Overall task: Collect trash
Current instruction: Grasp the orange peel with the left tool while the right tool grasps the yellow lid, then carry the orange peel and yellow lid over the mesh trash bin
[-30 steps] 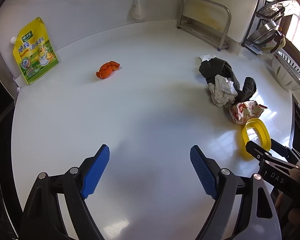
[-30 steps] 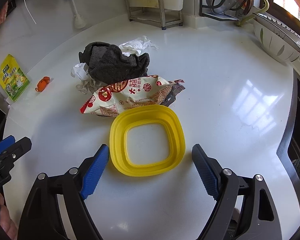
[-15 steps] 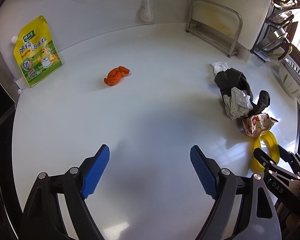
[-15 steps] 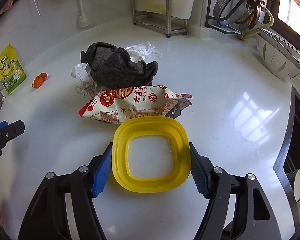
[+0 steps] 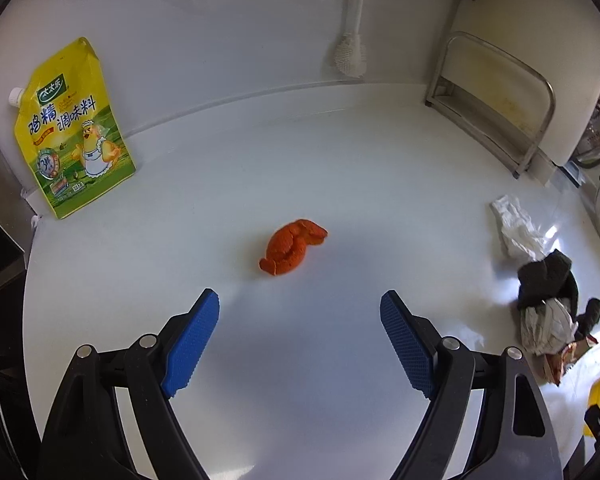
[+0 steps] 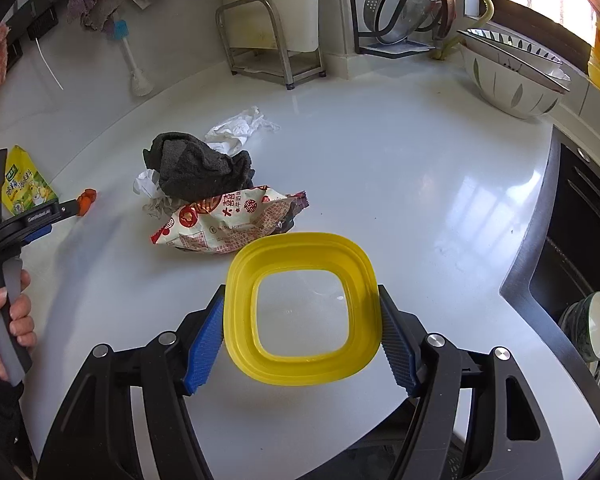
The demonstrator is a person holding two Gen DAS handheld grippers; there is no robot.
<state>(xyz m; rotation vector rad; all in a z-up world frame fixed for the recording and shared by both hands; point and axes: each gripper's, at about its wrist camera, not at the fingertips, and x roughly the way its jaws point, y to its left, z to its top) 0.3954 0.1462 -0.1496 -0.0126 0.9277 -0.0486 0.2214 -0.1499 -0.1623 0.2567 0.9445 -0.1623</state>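
Note:
An orange peel scrap lies on the white counter, just ahead of my open, empty left gripper. My right gripper is shut on a yellow square container and holds it lifted off the counter. Beyond it lies a red-and-white snack wrapper, a dark grey cloth and crumpled white paper. The same pile shows at the right of the left wrist view, with the cloth and paper.
A yellow seasoning pouch leans on the back wall at left. A brush hangs on the wall. A metal rack, stacked bowls and a dish rack stand at the back. A dark sink lies right.
My left gripper has moved forward to the orange scrap. My right gripper has closed on the yellow container and lifted it off the counter.

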